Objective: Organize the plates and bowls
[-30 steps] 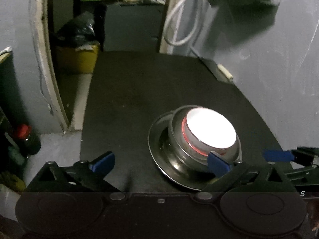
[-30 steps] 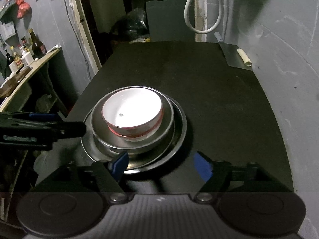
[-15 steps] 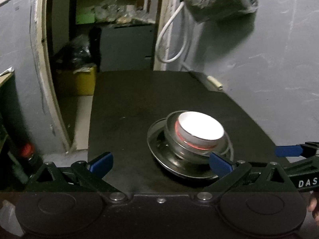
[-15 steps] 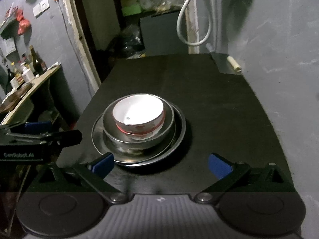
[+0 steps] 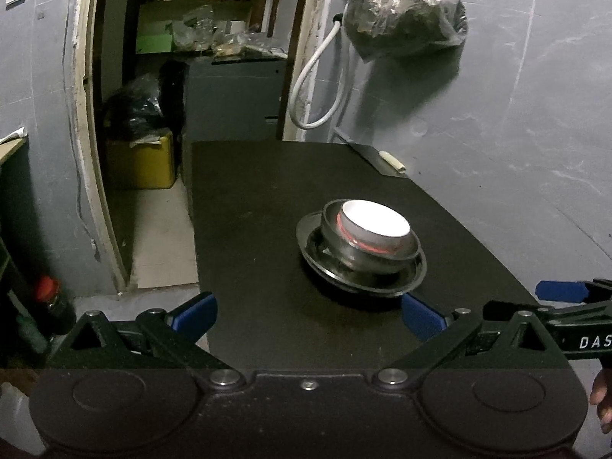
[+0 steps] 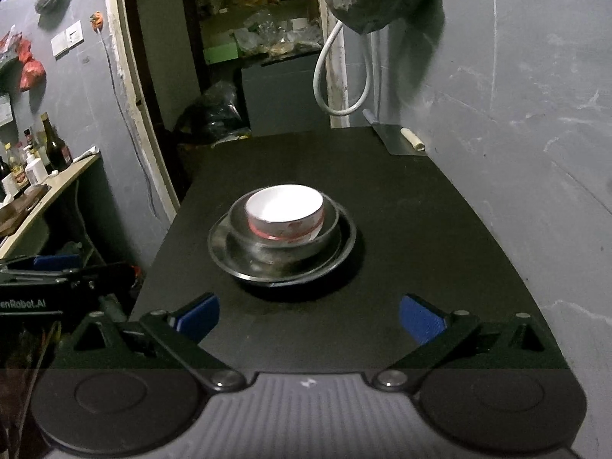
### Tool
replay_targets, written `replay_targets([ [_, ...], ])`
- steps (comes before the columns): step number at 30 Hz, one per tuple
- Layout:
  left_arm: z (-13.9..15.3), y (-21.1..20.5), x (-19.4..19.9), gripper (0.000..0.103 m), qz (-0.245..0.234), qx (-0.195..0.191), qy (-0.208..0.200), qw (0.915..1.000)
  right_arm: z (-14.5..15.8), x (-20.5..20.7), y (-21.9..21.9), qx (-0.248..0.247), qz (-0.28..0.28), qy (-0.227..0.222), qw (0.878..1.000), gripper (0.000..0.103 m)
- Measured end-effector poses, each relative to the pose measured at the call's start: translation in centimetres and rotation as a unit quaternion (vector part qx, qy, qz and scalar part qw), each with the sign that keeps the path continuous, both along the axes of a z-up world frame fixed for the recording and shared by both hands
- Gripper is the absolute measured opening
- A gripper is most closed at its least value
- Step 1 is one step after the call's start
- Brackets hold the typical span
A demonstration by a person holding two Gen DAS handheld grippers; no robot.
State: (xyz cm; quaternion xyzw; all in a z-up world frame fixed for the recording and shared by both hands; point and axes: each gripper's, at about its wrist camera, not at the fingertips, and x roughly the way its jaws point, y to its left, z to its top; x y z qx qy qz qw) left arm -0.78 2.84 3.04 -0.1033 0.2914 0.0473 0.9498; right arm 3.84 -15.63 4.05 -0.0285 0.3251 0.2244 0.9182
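Right tongs (image 6: 309,317) (pads half hidden) empty

White bowl (image 6: 285,210) nests in steel bowl (image 6: 283,237) on plate (image 6: 344,243).

Dim room, white bowl (image 5: 375,223) blown out by glare, fisheye-bent edges

Both wrist views look down along the black table (image 5: 267,210), sharing the stacked dishes (image 6: 283,229).
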Motion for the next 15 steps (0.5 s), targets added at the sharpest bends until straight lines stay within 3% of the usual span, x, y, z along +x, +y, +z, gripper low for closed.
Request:
replay_targets([
  [15, -0.8, -0.4, -4.8, 0.102, -0.017, 0.015, -0.005, 0.9997, -0.2, -5.1, -0.5, 0.009, -0.031, -0.013, 0.999, 0.103],
])
